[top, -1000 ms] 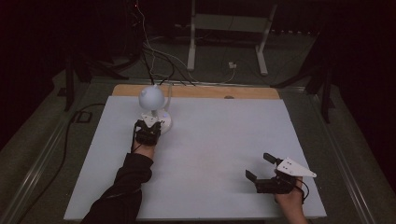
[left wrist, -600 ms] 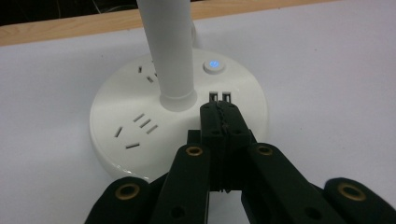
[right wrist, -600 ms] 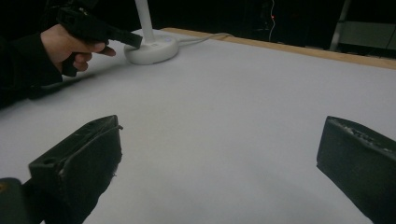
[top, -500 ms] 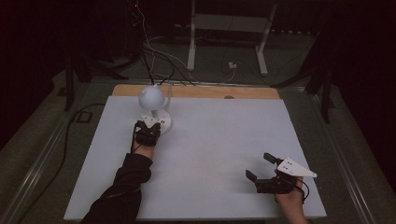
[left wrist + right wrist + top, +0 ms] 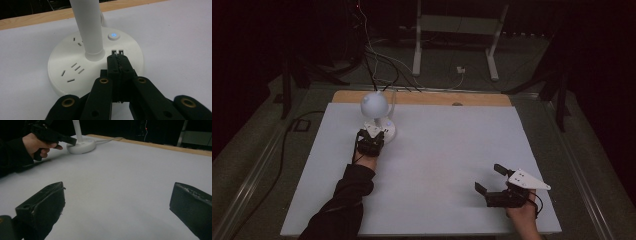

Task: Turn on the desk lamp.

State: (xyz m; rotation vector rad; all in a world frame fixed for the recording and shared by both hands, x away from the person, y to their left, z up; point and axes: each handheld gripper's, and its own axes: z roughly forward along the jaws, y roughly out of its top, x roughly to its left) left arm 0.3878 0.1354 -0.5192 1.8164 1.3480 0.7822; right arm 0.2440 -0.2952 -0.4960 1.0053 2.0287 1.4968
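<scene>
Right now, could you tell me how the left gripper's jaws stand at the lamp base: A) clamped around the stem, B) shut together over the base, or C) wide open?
B: the left gripper has its jaws pressed together above the lamp base, beside the stem.

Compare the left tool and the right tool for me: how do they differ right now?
The left tool has its jaws pressed shut, while the right tool has its jaws spread wide. The left tool's tips rest on the white lamp base beside the lit power button; the right tool is near the front right of the table, with nothing between its jaws. Both are black, two-jawed and hand-held.
</scene>
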